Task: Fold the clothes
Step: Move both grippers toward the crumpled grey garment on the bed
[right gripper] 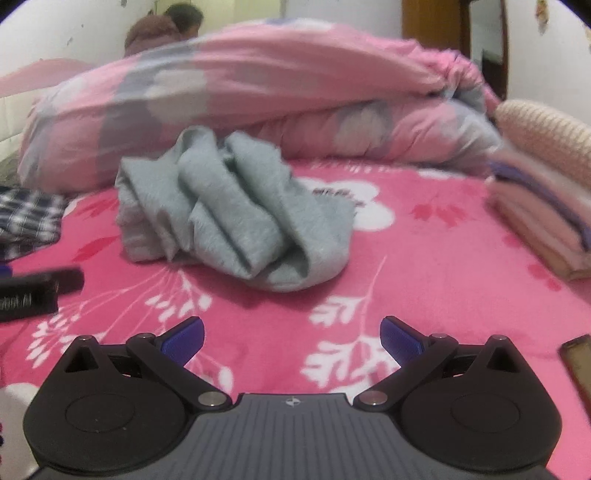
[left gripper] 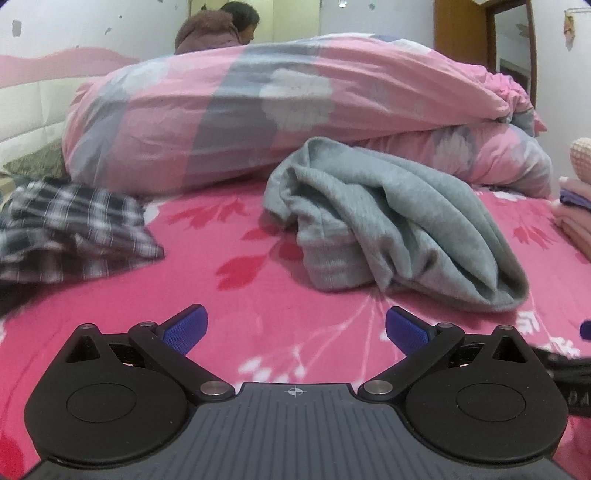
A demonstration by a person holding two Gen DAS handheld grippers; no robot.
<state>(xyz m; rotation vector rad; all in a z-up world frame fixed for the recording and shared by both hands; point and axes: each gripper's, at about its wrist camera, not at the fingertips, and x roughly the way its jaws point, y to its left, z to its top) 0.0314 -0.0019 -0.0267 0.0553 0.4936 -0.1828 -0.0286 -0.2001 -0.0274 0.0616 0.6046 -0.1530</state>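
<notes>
The crumpled grey soft sweater (left gripper: 388,221) lies in a heap on the bed with the bright pink flowered sheet (left gripper: 258,295). In the left wrist view it sits at about 1 o'clock from the left tool (left gripper: 295,328). In the right wrist view it sits at about 11 o'clock from the right tool (right gripper: 291,338). Both tools are spread wide and hold nothing, and neither one touches the sweater. A big rolled pink and grey flowered quilt (left gripper: 258,110) lies just behind the sweater, at 12 o'clock. A dark checked shirt (left gripper: 66,229) lies loose at 9 o'clock in the left view. A neat stack of folded pink and purple clothes (right gripper: 535,221) sits at 3 o'clock in the right view, with a cream knitted thing (right gripper: 546,133) on top. A dark flat phone-like thing (right gripper: 580,365) lies at the right edge. A person in a brown fluffy top (left gripper: 207,33) sits far behind the quilt. The sweater is not folded yet, so I think it must first be picked up and spread flat. Things could go wrong here. The heap has many layers, so a tool could pinch two layers at once and the sweater would stay bunched. A tool could also grab the sheet under it. A wide pull could bump the neat stack and knock it over.
</notes>
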